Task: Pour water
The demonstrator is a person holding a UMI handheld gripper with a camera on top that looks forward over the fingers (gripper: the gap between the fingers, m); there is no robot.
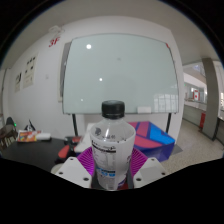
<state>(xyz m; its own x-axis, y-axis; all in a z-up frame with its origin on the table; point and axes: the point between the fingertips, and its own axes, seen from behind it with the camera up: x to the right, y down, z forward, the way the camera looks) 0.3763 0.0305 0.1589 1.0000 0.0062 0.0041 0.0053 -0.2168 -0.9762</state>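
Between the two fingers of the gripper (110, 172) stands a clear plastic water bottle (111, 145), upright, with a black screw cap (113, 108) still on its neck. Both white fingers close in against the lower body of the bottle, one at each side, and the magenta pads (100, 156) show through the transparent wall and around it, striped by the ribbing of the plastic; the claw is judged clenched on the bottle, with no gap visible at either flank (the contact lines themselves are partly masked by refraction). Liquid level inside the bottle cannot be told. Just beyond the bottle, on the side of the right finger, lies a flat item with bright blue, pink and purple panels (152, 140), resting on a dark table surface (45, 153). Further off on the left-finger side, near the table's far edge, sit some small mixed objects (30, 134), one showing red and white; their nature cannot be determined. Behind the table stands a large whiteboard (120, 75), its face blank and carrying two small reflected light spots. A white wall (35, 70) extends past the board on the left-finger side, bearing a small red-marked notice (54, 41) high up and some papers (27, 73) lower down. On the opposite side an open corridor or room area (198, 100) recedes, with pale ceiling and distant fittings too small to identify.
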